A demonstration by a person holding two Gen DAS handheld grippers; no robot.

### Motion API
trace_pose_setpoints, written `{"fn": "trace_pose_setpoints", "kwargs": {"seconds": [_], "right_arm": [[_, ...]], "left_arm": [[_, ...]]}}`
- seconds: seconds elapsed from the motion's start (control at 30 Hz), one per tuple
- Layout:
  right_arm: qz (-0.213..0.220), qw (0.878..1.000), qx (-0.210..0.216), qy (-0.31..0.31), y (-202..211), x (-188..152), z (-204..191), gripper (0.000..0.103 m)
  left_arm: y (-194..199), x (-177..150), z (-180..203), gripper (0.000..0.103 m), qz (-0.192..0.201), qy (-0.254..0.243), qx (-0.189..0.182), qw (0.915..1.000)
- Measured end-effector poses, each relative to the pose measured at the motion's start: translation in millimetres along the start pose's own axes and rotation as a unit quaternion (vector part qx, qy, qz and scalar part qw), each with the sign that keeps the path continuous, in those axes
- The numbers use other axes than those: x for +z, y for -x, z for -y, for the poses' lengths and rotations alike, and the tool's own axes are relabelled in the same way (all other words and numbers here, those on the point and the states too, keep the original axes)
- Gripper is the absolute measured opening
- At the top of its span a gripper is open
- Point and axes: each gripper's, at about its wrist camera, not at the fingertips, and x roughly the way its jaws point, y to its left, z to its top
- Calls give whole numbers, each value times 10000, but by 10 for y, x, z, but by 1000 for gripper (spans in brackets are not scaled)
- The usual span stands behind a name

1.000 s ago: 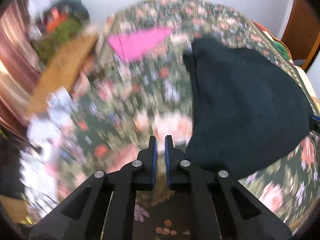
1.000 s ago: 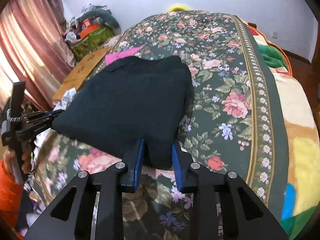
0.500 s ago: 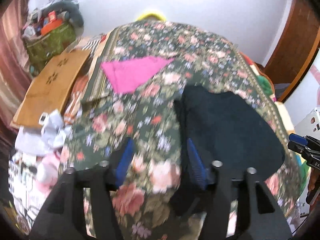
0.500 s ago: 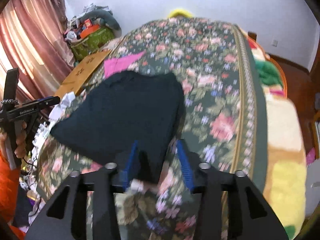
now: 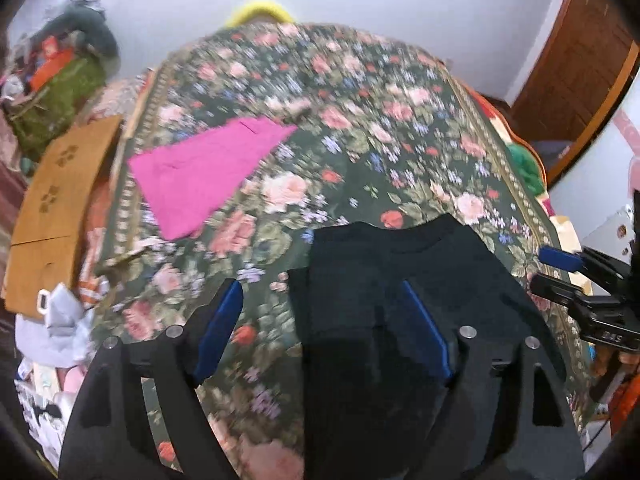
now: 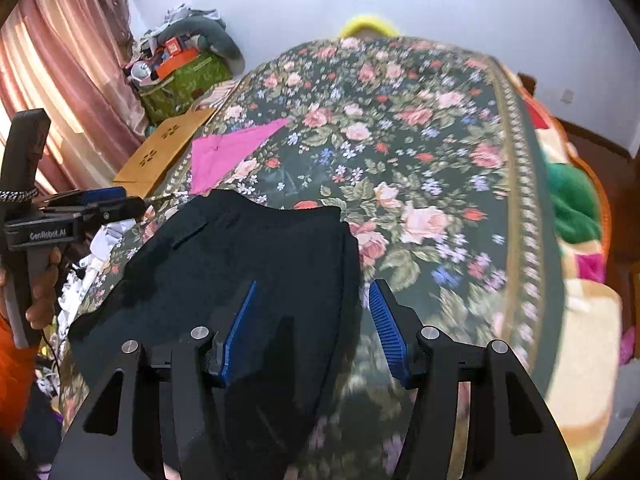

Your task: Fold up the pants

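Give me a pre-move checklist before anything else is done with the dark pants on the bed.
1. Left gripper let go, jaws just opened, nothing pinched: ok.
2. Right gripper let go, jaws just opened, nothing pinched: ok.
3. Dark pants lying folded on the floral bedspread: ok.
4. Pants apart from the pink cloth: ok.
5. Fold edges lined up: cannot tell, fabric too dark.

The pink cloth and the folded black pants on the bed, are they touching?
Apart. In the left wrist view a strip of floral bedspread shows plainly between the pink cloth and the folded black pants.
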Motion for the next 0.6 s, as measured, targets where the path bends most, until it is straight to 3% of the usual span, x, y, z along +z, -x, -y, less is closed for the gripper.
{"fn": "trace_pose_setpoints", "kwargs": {"seconds": [0.13, 0.2, 0.27, 0.5, 0.6], "right_arm": [[-278, 9996, 57, 35, -365, 152, 59, 50], [-441, 9990, 69, 76, -516, 190, 82, 39], [-585, 9982, 96, 96, -628, 201, 101, 35], [-555, 9975, 45, 437, -731, 140, 112, 17], [-533, 9961, -190, 681, -766, 126, 67, 15]], "left_arm": [[-316, 94, 33, 75, -318, -53, -182, 9993], [-463, 101, 70, 63, -482, -176, -183, 9985], [-567, 89, 96, 60, -585, -274, -158, 9978], [-770, -41, 53, 60, -568, -207, 41, 9982], [-788, -81, 36, 61, -477, -82, 134, 9987]]}}
